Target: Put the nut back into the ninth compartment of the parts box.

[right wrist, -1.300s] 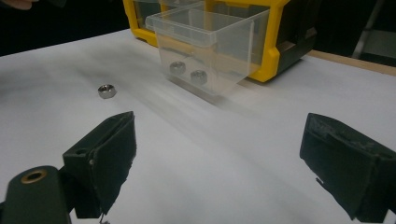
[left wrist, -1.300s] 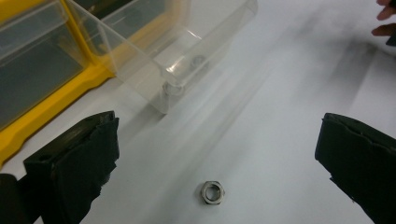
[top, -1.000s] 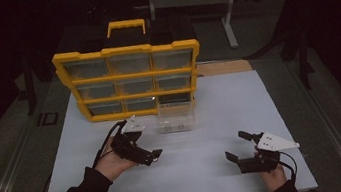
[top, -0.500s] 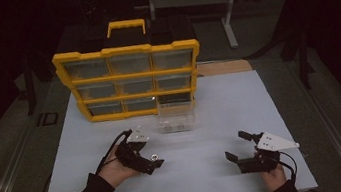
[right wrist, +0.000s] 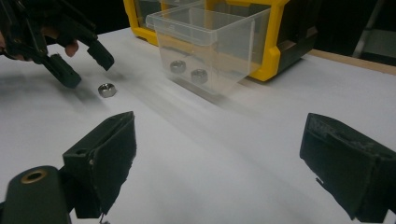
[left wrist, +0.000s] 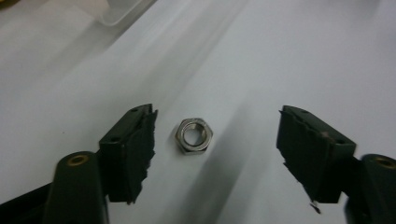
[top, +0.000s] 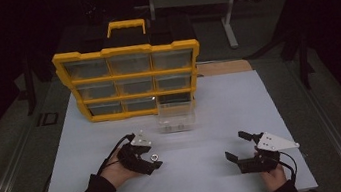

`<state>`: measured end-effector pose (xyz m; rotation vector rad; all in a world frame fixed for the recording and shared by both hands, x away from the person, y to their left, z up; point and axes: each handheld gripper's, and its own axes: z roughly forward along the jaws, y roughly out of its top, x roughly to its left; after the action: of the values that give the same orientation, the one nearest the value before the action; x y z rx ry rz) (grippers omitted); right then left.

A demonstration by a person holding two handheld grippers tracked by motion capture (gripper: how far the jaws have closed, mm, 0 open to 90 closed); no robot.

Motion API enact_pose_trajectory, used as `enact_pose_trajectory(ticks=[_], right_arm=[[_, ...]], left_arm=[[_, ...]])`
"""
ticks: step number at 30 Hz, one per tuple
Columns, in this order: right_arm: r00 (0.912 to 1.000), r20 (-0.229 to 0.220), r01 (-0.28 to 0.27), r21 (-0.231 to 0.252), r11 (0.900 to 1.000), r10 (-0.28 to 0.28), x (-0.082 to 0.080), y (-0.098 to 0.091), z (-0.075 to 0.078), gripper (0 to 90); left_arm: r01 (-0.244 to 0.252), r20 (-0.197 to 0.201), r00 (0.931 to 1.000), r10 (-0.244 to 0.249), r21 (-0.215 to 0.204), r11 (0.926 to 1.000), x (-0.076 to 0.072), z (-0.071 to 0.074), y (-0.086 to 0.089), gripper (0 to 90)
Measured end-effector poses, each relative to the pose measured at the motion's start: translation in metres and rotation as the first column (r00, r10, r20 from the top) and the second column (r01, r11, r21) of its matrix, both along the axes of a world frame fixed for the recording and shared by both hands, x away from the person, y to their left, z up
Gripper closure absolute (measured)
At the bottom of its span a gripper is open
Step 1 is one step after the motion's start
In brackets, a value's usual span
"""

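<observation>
A small steel hex nut [left wrist: 194, 136] lies flat on the white tabletop. My left gripper [left wrist: 217, 112] is open, with one jaw on each side of the nut; the nut sits nearer the left jaw and touches neither. From above, the left gripper [top: 153, 158] and nut [top: 155, 156] are left of centre on the table. My right gripper [top: 234, 146] stands open near the front right with nothing between its jaws. In the right gripper view [right wrist: 223, 120] the nut [right wrist: 107, 89] lies under the left gripper [right wrist: 88, 69].
A clear plastic drawer [top: 176, 118] stands on the table in front of the yellow parts organizer [top: 128, 76], with two nuts [right wrist: 177, 66] inside it. The organizer's bottom right slot is open. A wooden strip lies behind the board at the right.
My left gripper has moved slightly toward the near edge and lower, so its jaws now straddle the nut. The right gripper has not moved.
</observation>
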<state>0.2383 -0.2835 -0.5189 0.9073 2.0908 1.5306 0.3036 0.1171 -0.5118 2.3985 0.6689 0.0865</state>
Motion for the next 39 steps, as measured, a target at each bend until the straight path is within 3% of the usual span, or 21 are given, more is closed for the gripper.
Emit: enact_pose_trajectory(ticks=[8, 26, 39], right_arm=[[1.0, -0.001, -0.001, -0.001, 1.0, 0.001, 0.0, 0.0, 0.0, 10.8], [1.0, -0.001, -0.002, 0.0, 1.0, 0.002, 0.0, 0.0, 0.0, 10.8], [1.0, -0.003, -0.002, 0.0, 1.0, 0.002, 0.0, 0.0, 0.0, 10.8]], left_arm=[[0.002, 0.015, 0.9999, -0.003, 0.045, 0.999, 0.004, -0.01, -0.001, 43.2], [0.046, 0.035, 0.9981, -0.051, 0.119, 0.9918, 0.008, -0.015, -0.012, 63.2], [0.051, 0.026, 0.9981, -0.055, 0.148, 0.9876, 0.008, -0.012, -0.016, 68.6]])
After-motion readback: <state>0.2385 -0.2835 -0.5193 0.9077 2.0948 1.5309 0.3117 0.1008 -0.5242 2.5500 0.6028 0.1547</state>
